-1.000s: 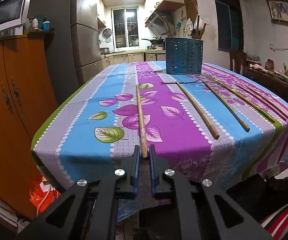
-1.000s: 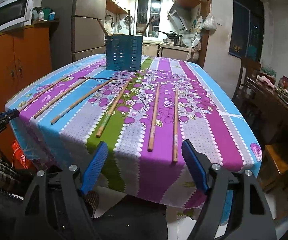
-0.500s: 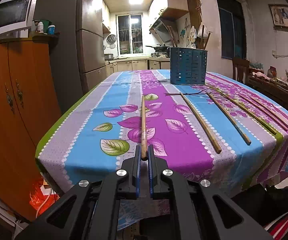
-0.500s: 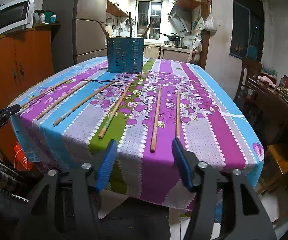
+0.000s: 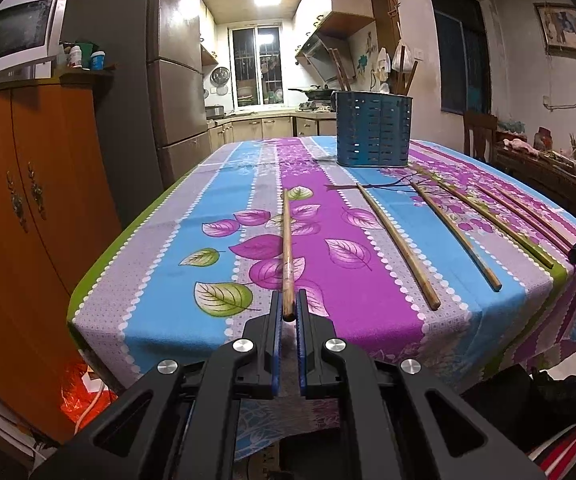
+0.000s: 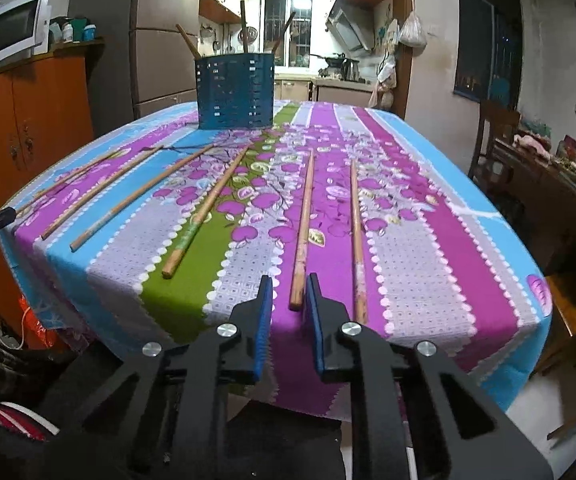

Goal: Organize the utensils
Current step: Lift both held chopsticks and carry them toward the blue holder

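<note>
So this is the pick-up step, both hands at once. The left gripper has its jaws pinched tight on the near end of the leftmost chopstick, which lies along the purple stripe of the tablecloth pointing toward the far end. The right gripper is closing its jaws around the near tip of another chopstick; the stick end sits between the blue pads, close against the right one, but there is a visible gap on the left, so it doesn't look gripped yet. The target looks like the blue slotted holder at the far end of the table, which already has a few sticks poking out. Next move probably means finishing that right-hand squeeze, then lifting both sticks and tipping them upright to drop into the holder. Worth watching: a neighbouring chopstick lies just beside the right gripper's outer finger and could get nudged. Four more sticks lie between the two grippers. A wooden chair and a cluttered side table sit off to the right, well clear.
</note>
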A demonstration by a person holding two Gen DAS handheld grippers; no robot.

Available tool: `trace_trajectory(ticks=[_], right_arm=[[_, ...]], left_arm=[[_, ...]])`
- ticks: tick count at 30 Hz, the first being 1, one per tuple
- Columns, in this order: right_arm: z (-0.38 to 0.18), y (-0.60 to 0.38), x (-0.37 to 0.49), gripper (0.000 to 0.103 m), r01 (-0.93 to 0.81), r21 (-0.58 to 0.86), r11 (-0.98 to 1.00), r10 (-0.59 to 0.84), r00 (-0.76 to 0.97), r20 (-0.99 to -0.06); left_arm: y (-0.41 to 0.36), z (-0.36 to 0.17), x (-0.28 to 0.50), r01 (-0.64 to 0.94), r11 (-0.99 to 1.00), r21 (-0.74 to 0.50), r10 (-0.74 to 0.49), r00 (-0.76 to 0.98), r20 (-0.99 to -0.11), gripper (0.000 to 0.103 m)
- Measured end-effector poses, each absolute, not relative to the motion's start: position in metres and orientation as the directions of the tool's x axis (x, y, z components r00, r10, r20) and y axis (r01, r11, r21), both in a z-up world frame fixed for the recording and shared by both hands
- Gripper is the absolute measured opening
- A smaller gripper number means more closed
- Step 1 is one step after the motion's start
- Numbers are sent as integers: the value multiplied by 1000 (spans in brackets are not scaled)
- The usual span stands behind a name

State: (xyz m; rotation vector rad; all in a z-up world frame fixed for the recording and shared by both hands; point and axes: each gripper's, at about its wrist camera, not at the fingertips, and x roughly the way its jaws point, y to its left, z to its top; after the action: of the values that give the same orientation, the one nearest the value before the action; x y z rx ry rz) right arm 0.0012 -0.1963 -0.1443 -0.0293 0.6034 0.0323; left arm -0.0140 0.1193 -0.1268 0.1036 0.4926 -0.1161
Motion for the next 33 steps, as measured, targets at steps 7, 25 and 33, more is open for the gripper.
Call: trace_trajectory(ticks=[7, 25, 33], right_arm=[[-146, -203, 2, 7, -32, 34, 999, 46, 831, -554], [-102, -199, -1, 5, -35, 1, 999, 32, 894, -446], [-74, -195, -4, 5, -46, -19, 999, 36, 926, -375]], left_arm=[[119, -130, -11, 135, 989, 67, -85, 865, -494, 8], [125, -98, -12, 123, 992, 34, -97, 904, -416, 8], [124, -78, -12, 127, 991, 30, -106, 918, -382, 8]])
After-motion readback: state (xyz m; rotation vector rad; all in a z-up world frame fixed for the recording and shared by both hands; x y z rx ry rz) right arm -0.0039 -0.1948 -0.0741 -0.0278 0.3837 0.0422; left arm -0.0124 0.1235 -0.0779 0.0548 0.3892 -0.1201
